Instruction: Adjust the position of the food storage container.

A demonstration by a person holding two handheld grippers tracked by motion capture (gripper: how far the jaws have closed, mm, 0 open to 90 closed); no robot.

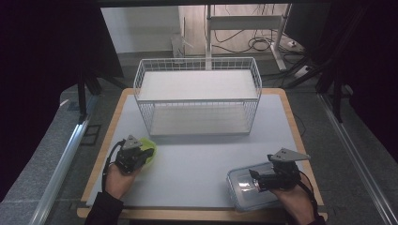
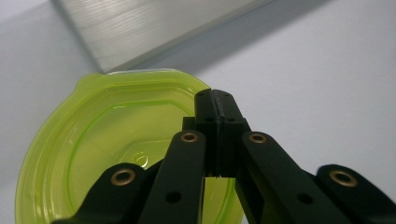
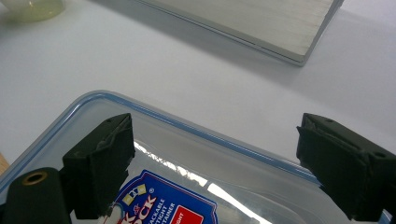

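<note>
The left gripper [image 2: 215,100], jaws pinched on the green lid's [image 2: 107,140] rim, is carrying it toward the clear container [image 1: 248,187] under the wide-open, empty right gripper [image 3: 212,163], probably for capping.

A lime-green round lid [image 1: 149,151] lies front-left on the table; a clear rectangular lidded container [image 1: 244,187] sits front-right

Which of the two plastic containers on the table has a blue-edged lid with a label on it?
The clear rectangular container under the right gripper; the other one is round and lime green.
</note>
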